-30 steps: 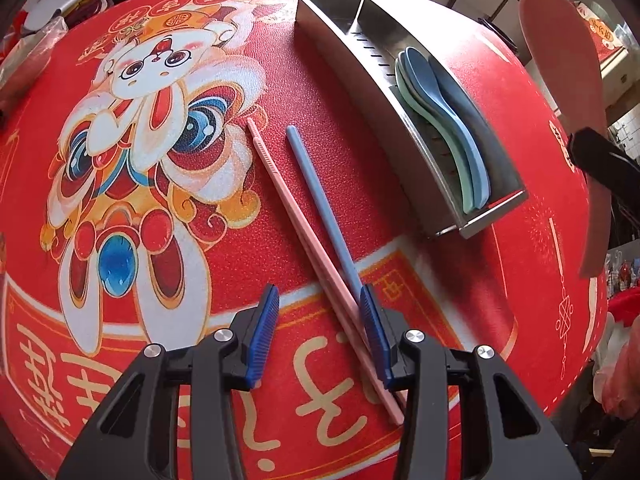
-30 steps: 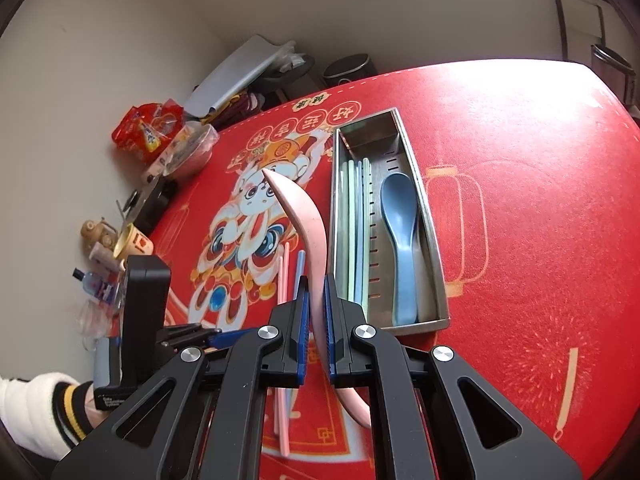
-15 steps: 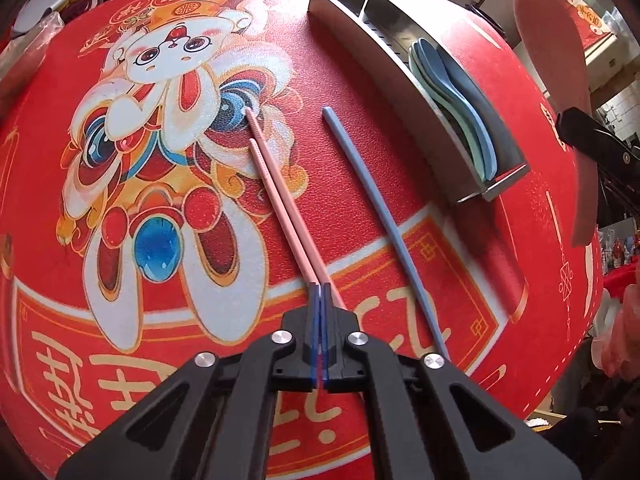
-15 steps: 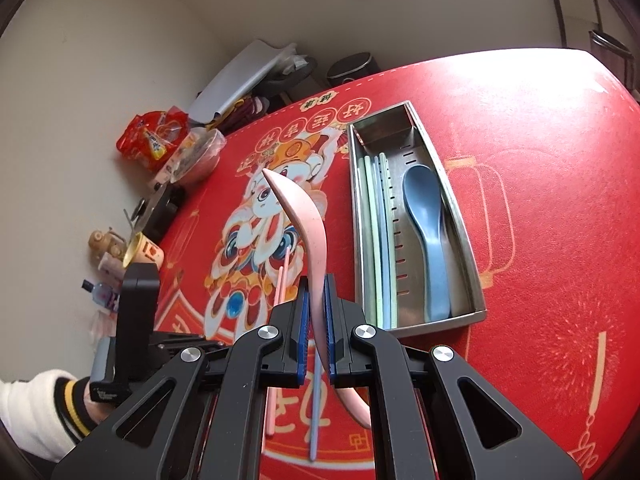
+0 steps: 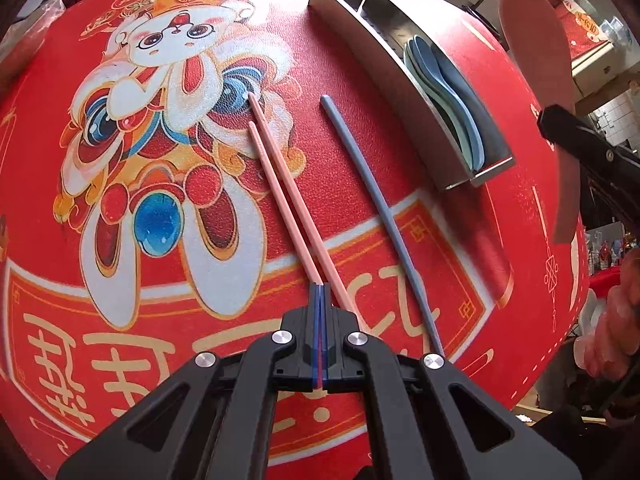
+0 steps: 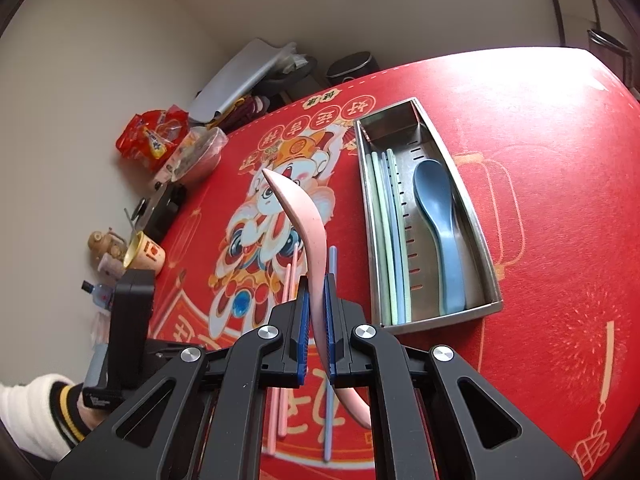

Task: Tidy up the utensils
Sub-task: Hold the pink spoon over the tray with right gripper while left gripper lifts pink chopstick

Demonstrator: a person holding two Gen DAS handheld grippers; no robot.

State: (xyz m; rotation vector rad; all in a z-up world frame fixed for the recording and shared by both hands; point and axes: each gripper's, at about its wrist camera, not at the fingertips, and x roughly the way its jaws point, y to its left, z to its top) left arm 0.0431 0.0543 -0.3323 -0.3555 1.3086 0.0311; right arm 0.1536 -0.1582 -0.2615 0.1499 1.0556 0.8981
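Observation:
My left gripper (image 5: 320, 300) is shut on a pink chopstick (image 5: 280, 200) near its thick end, low over the red mat. A second pink chopstick (image 5: 292, 184) lies beside it, and a blue chopstick (image 5: 372, 200) lies to the right. My right gripper (image 6: 316, 304) is shut on a pink spoon (image 6: 300, 220), held above the mat with the bowl pointing away. The steel utensil tray (image 6: 486, 280) holds green and blue chopsticks (image 6: 390, 240) on its left side and blue spoons (image 6: 436, 216) on its right. The tray also shows in the left wrist view (image 5: 384, 60).
The round table wears a red mat with a cartoon lion-dance print (image 6: 264, 232). Snack bags (image 6: 150, 138), a plastic bowl (image 6: 200, 152), a cup (image 6: 146, 254) and small items crowd the table's far left edge. The table's right edge drops off near the tray (image 5: 560, 320).
My left gripper went from open around the pink chopsticks to shut on one. The blue chopstick now lies further right. My right gripper kept holding the pink spoon, shifting slightly left of the tray.

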